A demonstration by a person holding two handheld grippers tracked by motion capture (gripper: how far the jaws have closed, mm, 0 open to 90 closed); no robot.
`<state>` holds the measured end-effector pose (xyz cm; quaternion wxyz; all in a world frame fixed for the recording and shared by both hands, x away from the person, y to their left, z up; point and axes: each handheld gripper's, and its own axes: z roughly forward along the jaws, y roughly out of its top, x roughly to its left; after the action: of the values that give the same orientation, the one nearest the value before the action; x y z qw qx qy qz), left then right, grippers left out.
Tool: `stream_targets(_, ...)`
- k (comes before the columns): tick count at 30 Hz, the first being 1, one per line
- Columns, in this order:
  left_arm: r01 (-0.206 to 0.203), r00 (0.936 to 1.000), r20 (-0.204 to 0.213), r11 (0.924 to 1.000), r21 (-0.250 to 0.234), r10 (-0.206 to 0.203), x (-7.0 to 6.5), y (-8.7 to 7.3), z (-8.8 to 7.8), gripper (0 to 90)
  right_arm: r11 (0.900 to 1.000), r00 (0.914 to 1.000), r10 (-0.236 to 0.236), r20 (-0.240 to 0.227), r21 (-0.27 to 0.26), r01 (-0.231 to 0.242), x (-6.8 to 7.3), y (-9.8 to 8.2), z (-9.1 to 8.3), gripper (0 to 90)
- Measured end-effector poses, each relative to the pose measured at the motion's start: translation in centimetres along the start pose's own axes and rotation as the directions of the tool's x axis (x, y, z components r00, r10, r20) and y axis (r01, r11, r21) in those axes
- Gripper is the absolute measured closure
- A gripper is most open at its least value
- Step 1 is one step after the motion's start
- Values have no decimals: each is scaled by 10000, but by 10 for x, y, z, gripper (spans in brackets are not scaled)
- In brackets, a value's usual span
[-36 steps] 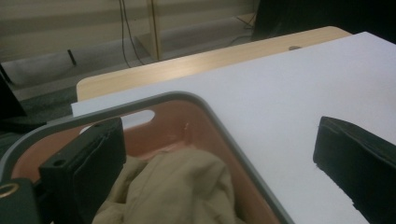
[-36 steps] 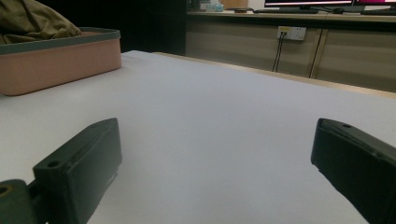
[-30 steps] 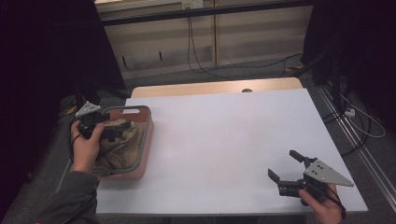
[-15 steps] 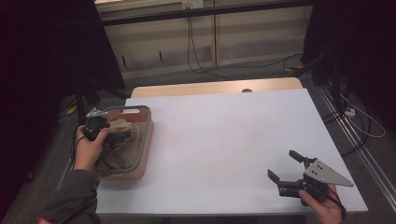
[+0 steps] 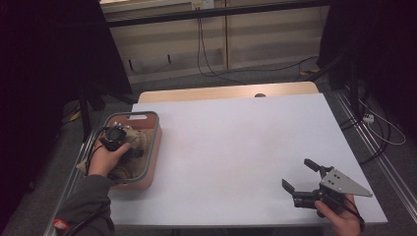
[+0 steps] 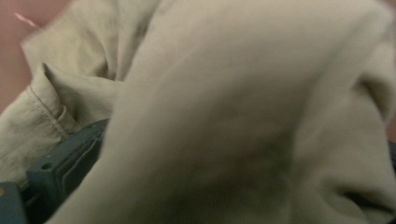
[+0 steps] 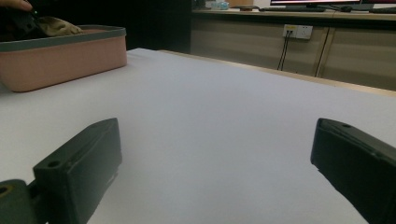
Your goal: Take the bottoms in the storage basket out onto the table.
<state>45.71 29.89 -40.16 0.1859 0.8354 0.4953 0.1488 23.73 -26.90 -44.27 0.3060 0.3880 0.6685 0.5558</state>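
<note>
Two grippers are at work on your white desk (image 5: 236, 147), seen first from the high view. Your left gripper (image 5: 119, 139) is pushed down into a pink basin (image 5: 153, 152) with a grey rim, which sits at the desk's left edge. Inside it lies a crumpled khaki cloth (image 5: 140, 139), bunched under and around your left hand (image 5: 105, 157). Your right gripper (image 5: 301, 179) hovers near the desk's right front corner, well apart from the basin, its fingers spread wide with nothing between them.

From the left gripper view, the khaki cloth (image 6: 243, 112) presses close against the lens, soft and blurred, folded into thick rolls. A stitched hem or pocket edge shows at the left, with the basin's pink wall (image 6: 14, 56) behind it. One dark finger (image 6: 65, 163) pokes out beneath the fabric at lower left; the other is buried, so you cannot tell how far the fingers stand apart or whether they grip the cloth.

From the right gripper view, your two black fingers (image 7: 79, 168) stand wide apart over bare desk (image 7: 224, 121). The pink basin (image 7: 65, 58) rests far off at upper left, a tuft of khaki cloth (image 7: 58, 25) rising above its grey rim.
</note>
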Motion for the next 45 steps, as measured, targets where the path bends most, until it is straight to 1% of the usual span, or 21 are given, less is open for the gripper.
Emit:
stream_targets(2, 293, 9995, 129, 9995, 108, -294, 2, -2, 7, 0, 10000, 10000, 5, 5, -23, -5, 0, 0, -1, 12)
stream_targets(3, 385, 9990, 237, 9991, 169, -389, 4, -3, 9, 0, 10000, 10000, 9, -8, -27, -9, 0, 0, -1, 13)
stream_targets(5, 556, 9976, 401, 9984, 129, -561, 6, -5, 12, 0, 10000, 10000, -1, -16, -16, 1, -1, 0, -2, 13)
stream_targets(6, 610, 9972, 413, 9980, 175, -616, 6, -5, 14, 0, 10000, 10000, 31, -19, -25, -31, -1, 0, -2, 12)
stream_targets(11, 616, 9970, 449, 9977, 291, -628, 7, -7, 18, 0, 10000, 10000, 33, -52, -14, -33, -1, -1, -2, 13)
stream_targets(13, 850, 9956, 382, 9960, 264, -860, 7, -8, 20, 0, 10000, 10000, -10, -72, -13, 10, -1, 0, -2, 13)
stream_targets(16, 950, 9949, 321, 9951, 276, -958, 6, -8, 21, 0, 10000, 10000, -32, -83, 16, 32, -1, -1, -2, 12)
stream_targets(21, 1005, 9943, 325, 9947, 238, -1013, 6, -9, 22, 0, 10000, 10000, 34, -52, 4, -34, -1, -1, -2, 13)
stream_targets(23, 1025, 9938, 409, 9944, 271, -1035, 7, -9, 23, 0, 10000, 10000, 32, -61, -3, -32, -1, -1, -2, 13)
stream_targets(25, 1040, 9938, 378, 9943, 241, -1049, 6, -10, 23, 0, 10000, 10000, 20, -85, 18, -20, -1, -1, -2, 12)
stream_targets(27, 1038, 9940, 333, 9943, 233, -1045, 6, -10, 23, 5, 10000, 10000, 8, -79, 38, -8, -1, -1, -1, 13)
stream_targets(29, 1164, 9923, 395, 9929, 230, -1172, 5, -10, 23, 19, 10000, 10000, 19, -96, 49, -18, -1, -1, -1, 12)
stream_targets(31, 1184, 9920, 400, 9927, 238, -1193, 5, -10, 22, 39, 10000, 10000, 36, -79, 74, -35, -1, -1, 0, 13)
stream_targets(33, 1349, 9900, 398, 9908, 98, -1352, 5, -11, 21, 82, 10000, 10000, 49, -72, 77, -49, -1, -1, 0, 13)
stream_targets(35, 1320, 9901, 474, 9913, 14, -1319, 6, -12, 20, 135, 10000, 10000, 43, -86, 55, -43, 0, -1, 0, 12)
stream_targets(37, 1383, 9887, 585, 9904, -31, -1378, 5, -12, 19, 184, 10000, 10000, 41, -83, 78, -40, 0, -1, 0, 12)
stream_targets(40, 1329, 9881, 773, 9911, 72, -1331, 6, -10, 17, 261, 10000, 10000, 54, -84, 72, -53, 0, -1, 0, 13)
stream_targets(41, 1352, 9860, 980, 9908, 44, -1350, 7, -10, 16, 313, 10000, 9999, 58, -99, 58, -57, 0, -1, 0, 12)
stream_targets(43, 1526, 9812, 1210, 9882, -80, -1506, 8, -11, 16, 418, 10000, 9999, 56, -100, 20, -56, 0, -1, 0, 13)
stream_targets(44, 1490, 9797, 1370, 9888, -84, -1465, 10, -11, 15, 475, 10000, 9999, 61, -94, 30, -60, -1, -1, 0, 13)
stream_targets(45, 1606, 9767, 1467, 9869, -155, -1567, 10, -11, 14, 519, 10000, 9999, 64, -77, 27, -64, -1, -1, 0, 13)
